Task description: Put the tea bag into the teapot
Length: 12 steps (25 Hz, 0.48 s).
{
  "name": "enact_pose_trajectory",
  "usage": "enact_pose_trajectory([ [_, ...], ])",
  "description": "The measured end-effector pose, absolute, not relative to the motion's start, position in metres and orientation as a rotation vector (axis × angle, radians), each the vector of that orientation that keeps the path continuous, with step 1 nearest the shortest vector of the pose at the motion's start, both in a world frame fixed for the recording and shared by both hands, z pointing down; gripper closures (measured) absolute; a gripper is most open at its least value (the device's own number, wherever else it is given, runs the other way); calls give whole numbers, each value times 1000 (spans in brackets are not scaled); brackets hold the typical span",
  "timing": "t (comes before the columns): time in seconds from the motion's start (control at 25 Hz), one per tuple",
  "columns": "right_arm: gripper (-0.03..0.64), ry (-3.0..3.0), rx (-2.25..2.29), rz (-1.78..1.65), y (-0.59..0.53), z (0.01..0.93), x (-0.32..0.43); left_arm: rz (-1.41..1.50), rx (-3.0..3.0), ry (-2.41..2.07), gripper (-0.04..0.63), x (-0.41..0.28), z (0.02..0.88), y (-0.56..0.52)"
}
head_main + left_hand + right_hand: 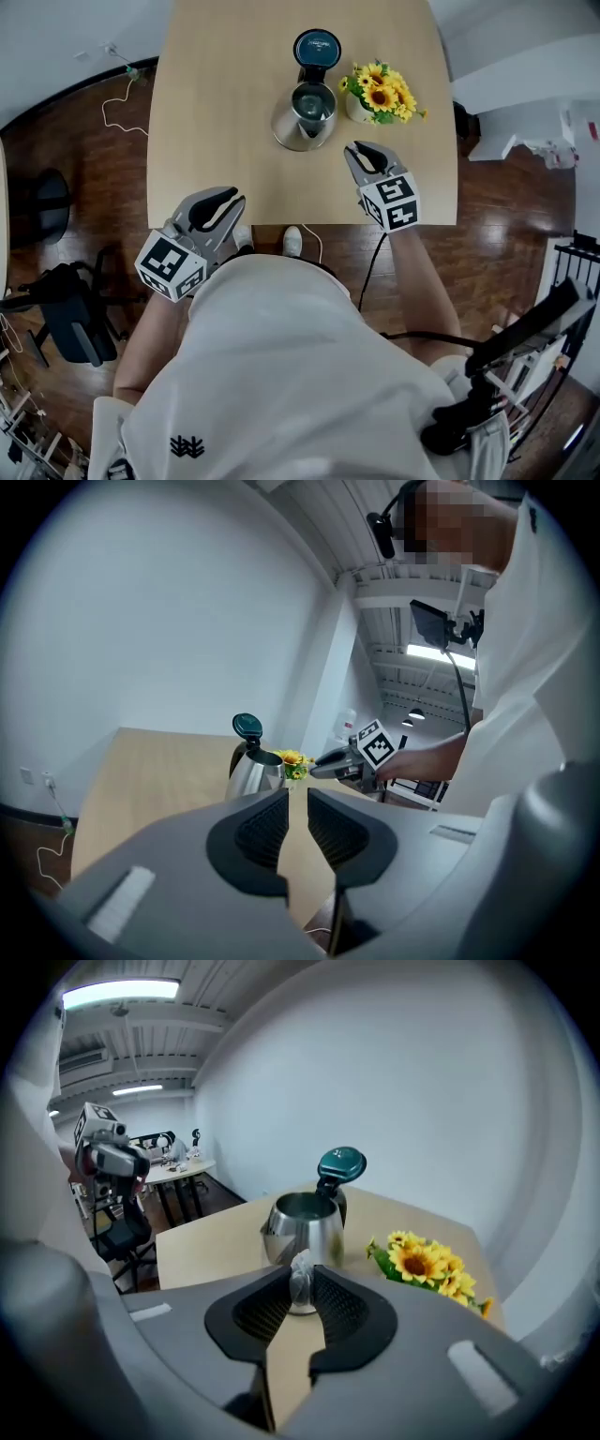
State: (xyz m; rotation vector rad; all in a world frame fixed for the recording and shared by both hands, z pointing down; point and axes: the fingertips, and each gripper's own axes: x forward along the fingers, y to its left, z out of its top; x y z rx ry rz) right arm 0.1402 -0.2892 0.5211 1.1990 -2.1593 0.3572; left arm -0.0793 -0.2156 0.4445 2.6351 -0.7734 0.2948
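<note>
A steel teapot (305, 114) stands mid-table with its teal lid (317, 45) flipped up and its mouth uncovered. My right gripper (361, 150) hovers just right of it, over the table's near part. In the right gripper view its jaws (301, 1274) are shut on a small pale tea bag (301, 1286), with the teapot (302, 1227) straight ahead. My left gripper (230, 197) hangs at the table's front edge, left of the teapot. In the left gripper view its jaws (297, 799) stand almost together with nothing between them.
A small pot of sunflowers (380, 94) sits right of the teapot, close to my right gripper. The light wooden table (216, 103) is bare on its left half. An office chair (70, 319) and cables stand on the dark floor to the left.
</note>
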Motion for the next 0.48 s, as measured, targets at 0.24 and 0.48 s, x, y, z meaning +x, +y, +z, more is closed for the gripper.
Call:
enact_pose_trajectory([
  [0.24,548,-2203,1213,283,-331,479,120,298,2641,-779,554,-91,447,-220],
  [0.48,548,-2236,1204,263,-360,467,98,303,2633,-799,554,-105,447,-224],
])
